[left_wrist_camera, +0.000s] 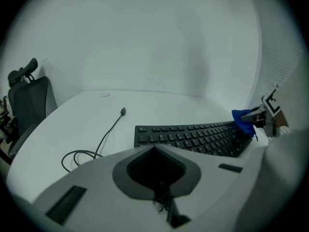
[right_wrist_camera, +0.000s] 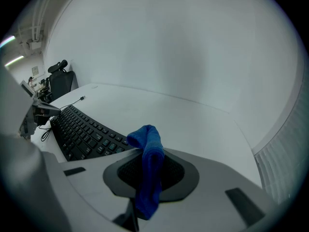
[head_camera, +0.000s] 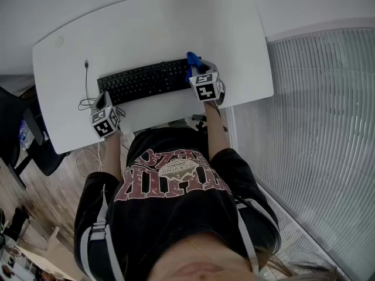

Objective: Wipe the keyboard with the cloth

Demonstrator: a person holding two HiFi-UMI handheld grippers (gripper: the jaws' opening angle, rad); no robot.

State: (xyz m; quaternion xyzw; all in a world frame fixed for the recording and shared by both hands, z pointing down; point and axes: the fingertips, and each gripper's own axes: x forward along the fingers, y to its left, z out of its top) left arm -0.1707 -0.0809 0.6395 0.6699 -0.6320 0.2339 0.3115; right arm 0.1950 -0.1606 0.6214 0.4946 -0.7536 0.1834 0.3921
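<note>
The right gripper [right_wrist_camera: 148,174] is clenched on a blue cloth [right_wrist_camera: 147,163]. The cloth is a narrow folded strip that rises between the jaws and flops over at the top in a soft roll. In the head view the right gripper [head_camera: 196,69] holds the cloth [head_camera: 192,59] at the keyboard's right end. Whether the cloth actually touches the keys is hard to tell from here.

The left gripper [left_wrist_camera: 157,175] has its jaws pressed together with nothing between them. It sits just off the keyboard's near left corner [head_camera: 104,103].

The keyboard [head_camera: 144,81] is black, long and gently curved, and lies across the near half of the white table [head_camera: 146,22]. A thin dark cable [head_camera: 87,89] lies in loose loops left of the keyboard, its plug end pointing away from the person.

Beyond the keyboard the table runs wide and white to its curved far edge. The right edge is near the keyboard's right end, and the front edge is just behind both grippers. A black chair [head_camera: 20,136] stands off the table, left of the keyboard.
</note>
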